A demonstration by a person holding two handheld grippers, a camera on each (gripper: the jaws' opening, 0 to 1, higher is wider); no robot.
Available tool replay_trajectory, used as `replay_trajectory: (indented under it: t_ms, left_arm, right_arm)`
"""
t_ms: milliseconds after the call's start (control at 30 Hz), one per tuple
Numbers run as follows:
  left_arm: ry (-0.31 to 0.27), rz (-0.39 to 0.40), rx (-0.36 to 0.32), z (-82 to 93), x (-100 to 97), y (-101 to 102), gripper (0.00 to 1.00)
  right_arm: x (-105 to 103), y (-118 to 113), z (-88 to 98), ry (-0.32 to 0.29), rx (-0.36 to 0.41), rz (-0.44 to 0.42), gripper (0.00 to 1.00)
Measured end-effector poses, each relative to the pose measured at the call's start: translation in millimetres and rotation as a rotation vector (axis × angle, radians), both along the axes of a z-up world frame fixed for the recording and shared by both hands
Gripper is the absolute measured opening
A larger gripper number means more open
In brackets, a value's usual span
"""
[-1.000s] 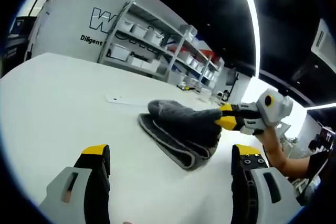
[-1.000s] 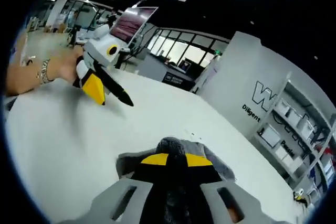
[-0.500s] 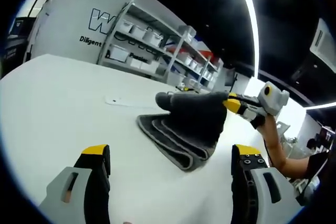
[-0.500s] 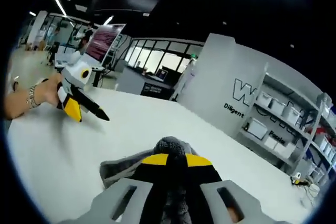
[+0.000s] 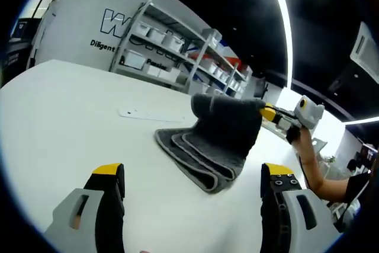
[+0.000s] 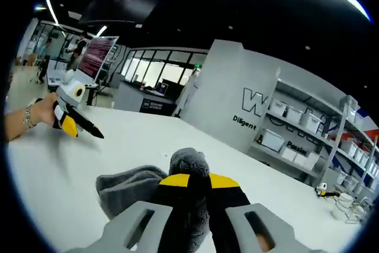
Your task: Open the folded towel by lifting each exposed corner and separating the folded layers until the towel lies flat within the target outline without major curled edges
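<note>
A grey folded towel (image 5: 198, 155) lies on the white table (image 5: 59, 117), its stacked layers showing along the near edge. Its top layer (image 5: 228, 117) is raised and drapes down from my right gripper (image 5: 269, 112), which is shut on a corner of it. In the right gripper view the jaws (image 6: 192, 181) are closed on a bunch of grey cloth (image 6: 186, 161), and the rest of the towel (image 6: 124, 188) hangs to the left. My left gripper (image 5: 193, 173) stands open just short of the towel, touching nothing. It also appears far left, as the left gripper (image 6: 83, 130) held by a hand (image 6: 32, 117).
A flat white label (image 5: 133, 112) lies on the table beyond the towel. Shelves with white boxes (image 5: 172, 45) line the back wall, also seen as shelves (image 6: 296, 122). A monitor (image 6: 98, 54) and a counter (image 6: 142, 96) stand behind the table's far side.
My right gripper has risen and drawn back with the towel corner, peeling the top layer up off the stack. The left gripper has stayed where it was, open.
</note>
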State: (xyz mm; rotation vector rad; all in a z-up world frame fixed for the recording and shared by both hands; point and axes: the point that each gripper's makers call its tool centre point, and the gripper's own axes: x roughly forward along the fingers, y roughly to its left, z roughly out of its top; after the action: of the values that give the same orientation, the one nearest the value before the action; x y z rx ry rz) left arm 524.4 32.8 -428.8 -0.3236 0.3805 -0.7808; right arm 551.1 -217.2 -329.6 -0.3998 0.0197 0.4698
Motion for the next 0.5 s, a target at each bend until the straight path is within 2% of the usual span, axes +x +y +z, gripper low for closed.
replay_trajectory:
  t_ms: [233, 500]
  left_arm:
    - [-0.016, -0.005, 0.029, 0.8, 1.0, 0.2, 0.94]
    - [-0.004, -0.002, 0.047, -3.7, 0.9, 0.8, 0.94]
  right_arm:
    - [0.5, -33.3, -3.7, 0.006, 0.052, -0.057, 0.05]
    - [-1.7, -66.0, -13.4, 0.024, 0.124, -0.115, 0.05]
